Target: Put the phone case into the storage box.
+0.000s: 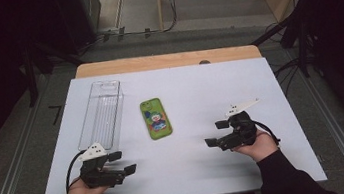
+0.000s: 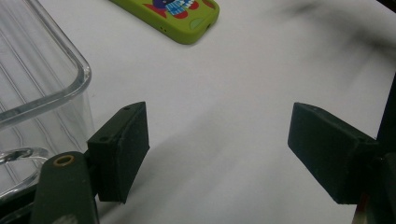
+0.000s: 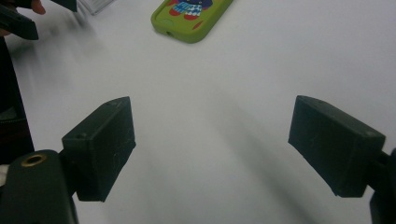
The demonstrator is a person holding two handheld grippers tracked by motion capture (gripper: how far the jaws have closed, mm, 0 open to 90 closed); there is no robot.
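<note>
A green phone [image 1: 155, 118] with a cartoon picture on its case lies flat near the middle of the white table [image 1: 199, 88]. To its left stands a long clear plastic tray [image 1: 100, 114] with nothing in it. My left gripper [image 1: 123, 163] rests open near the front left, just in front of the tray's near end. My right gripper [image 1: 216, 133] is open at the front right, pointing left towards the phone. In the left gripper view the open gripper [image 2: 219, 149] holds nothing, with the tray corner [image 2: 42, 79] at its left and the phone [image 2: 180, 16] ahead. The right gripper [image 3: 212, 149] is open on bare table, with the phone [image 3: 191, 16] beyond.
The table's wooden far edge [image 1: 165, 60] borders a floor with cables and dark stands. The left gripper [image 3: 18, 21] appears at the top left of the right gripper view. White table surface lies between the two grippers.
</note>
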